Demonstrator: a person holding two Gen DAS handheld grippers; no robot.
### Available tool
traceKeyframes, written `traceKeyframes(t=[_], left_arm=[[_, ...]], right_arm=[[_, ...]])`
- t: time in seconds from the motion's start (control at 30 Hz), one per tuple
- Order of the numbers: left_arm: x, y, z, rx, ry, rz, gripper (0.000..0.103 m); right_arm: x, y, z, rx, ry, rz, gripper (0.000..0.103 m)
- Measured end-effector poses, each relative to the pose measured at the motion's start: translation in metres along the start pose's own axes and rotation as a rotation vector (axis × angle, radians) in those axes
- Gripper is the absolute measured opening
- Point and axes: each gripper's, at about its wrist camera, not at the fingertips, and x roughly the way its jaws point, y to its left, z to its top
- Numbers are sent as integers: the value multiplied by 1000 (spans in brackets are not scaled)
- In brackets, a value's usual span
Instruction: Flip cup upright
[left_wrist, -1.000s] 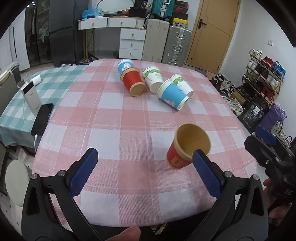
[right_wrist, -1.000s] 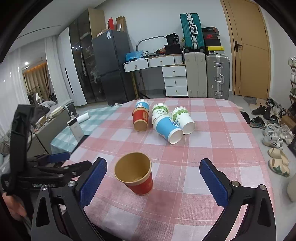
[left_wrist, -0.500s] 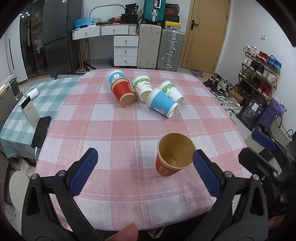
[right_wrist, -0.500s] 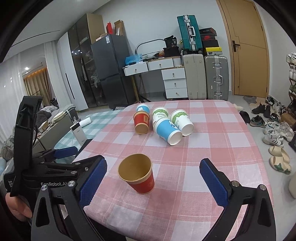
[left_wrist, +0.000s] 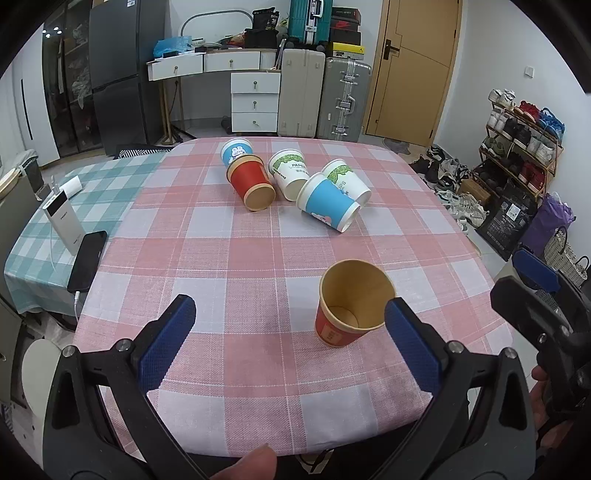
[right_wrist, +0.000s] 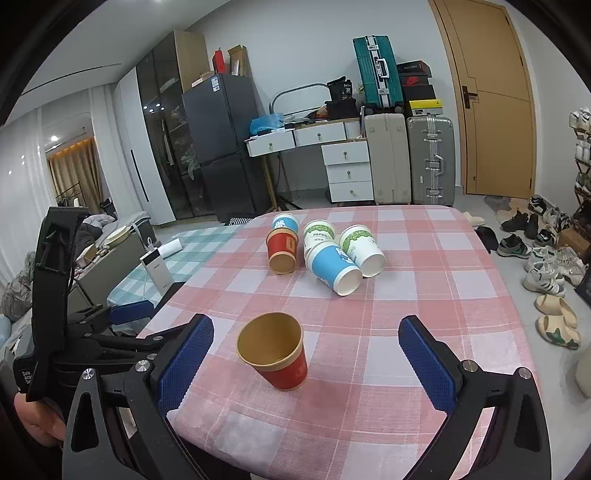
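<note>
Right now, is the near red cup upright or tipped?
Upright. The near red cup stands on its base on the checked tablecloth, mouth open upward, free of both open grippers.

"PAPER" printed in green on the white green-leaf cup (right_wrist: 318, 234) lying on the table, also legible as "PAPE" from the left wrist view (left_wrist: 291, 170). Other markings too small or blurred to read.

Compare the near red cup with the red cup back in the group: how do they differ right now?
The near red cup stands upright, mouth up; the far red cup lies on its side, mouth toward the cameras. The near red cup stands alone near the table's front edge, touching nothing; the far red cup lies among the other tipped cups, right in front of a blue-and-white cup. Both are red paper cups with tan insides. Both grippers are open, holding nothing.
</note>
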Motion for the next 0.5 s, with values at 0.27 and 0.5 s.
traceKeyframes(t=[0.27,0.5], left_arm=[[-1,1,0,-5,-2,1,102],[0,3,0,-6,2,1,102]], right_arm=[[1,0,0,-5,2,3,102],[2,0,0,1,10,2,102]])
